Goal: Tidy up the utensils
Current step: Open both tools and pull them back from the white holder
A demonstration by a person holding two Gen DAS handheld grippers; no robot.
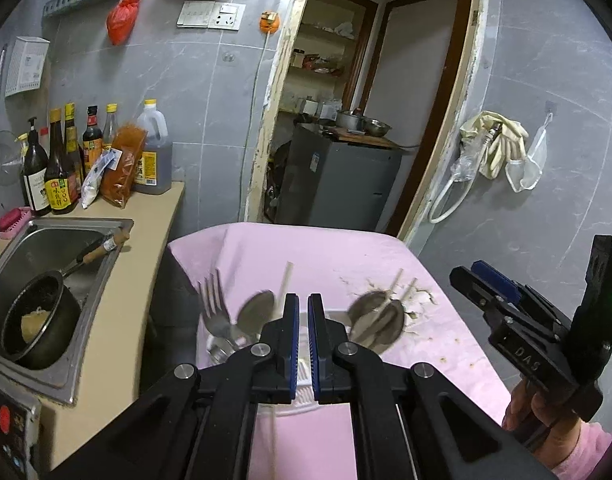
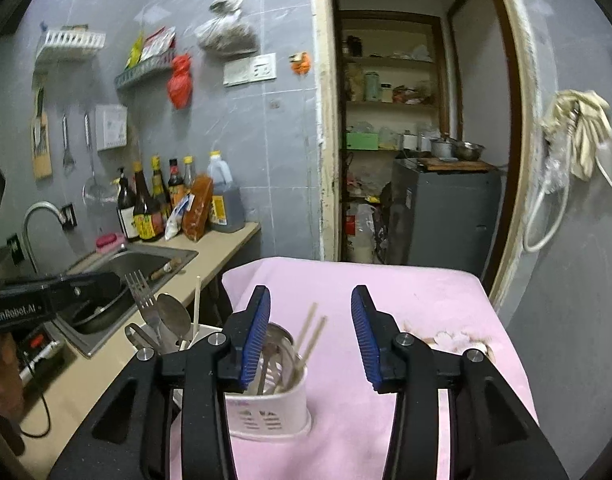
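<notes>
Both jaws hover above utensil holder [image 2: 272, 412]

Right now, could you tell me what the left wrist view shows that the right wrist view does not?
Only the left wrist view shows the inside of the pot in the sink, and the right gripper from outside.

Only the right wrist view shows the faucet, the slotted front of the white utensil holder, and the left gripper from outside.

Both show the pink tablecloth, the fork, spoons, chopsticks, the sauce bottles and the doorway.
</notes>
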